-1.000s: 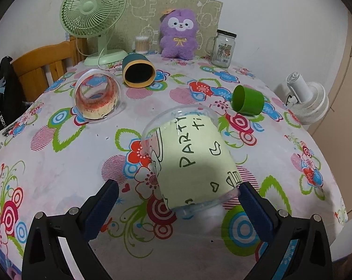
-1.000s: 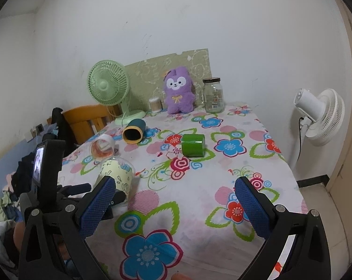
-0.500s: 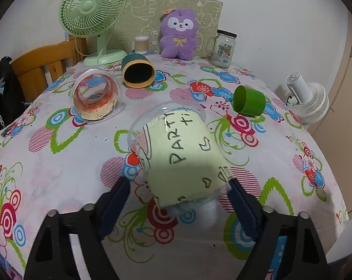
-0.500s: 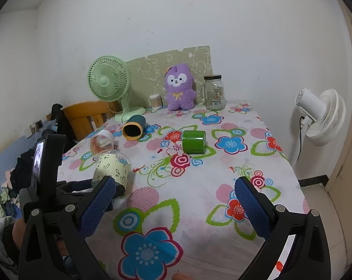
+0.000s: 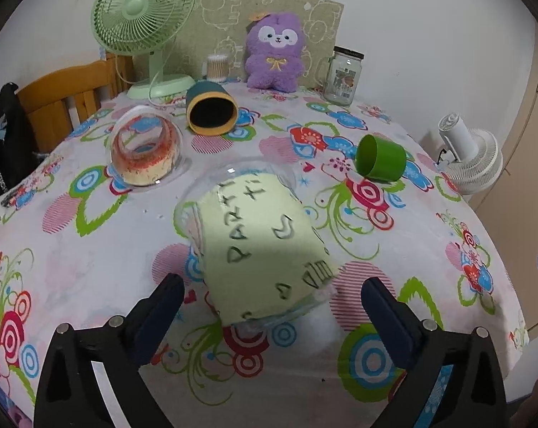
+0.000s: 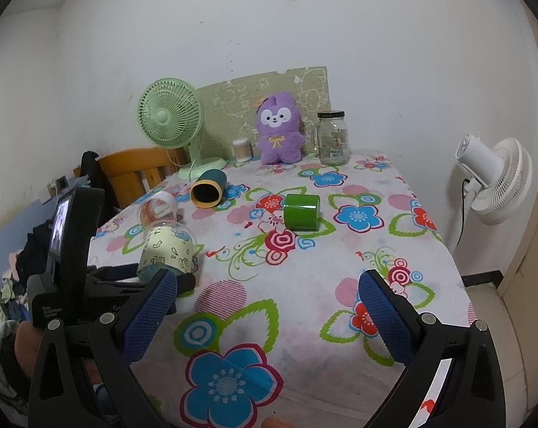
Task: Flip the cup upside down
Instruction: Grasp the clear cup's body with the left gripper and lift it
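Left tongs [image 5: 269,299] wide open, empty; cup [image 5: 258,249] tilted, mouth away; right tongs [image 6: 269,296] open, empty.

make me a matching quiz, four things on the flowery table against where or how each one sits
Things:
1. pale yellow printed clear cup
2. solid green plastic cup
3. lidded clear glass jar
4. dark teal cup with yellow rim

Places or states:
A. upright by the wall, right of the purple plush toy
B. on its side near the green desk fan
C. tilted between the left gripper fingers
D. on its side, right of the printed cup

Pairs: 1-C, 2-D, 3-A, 4-B
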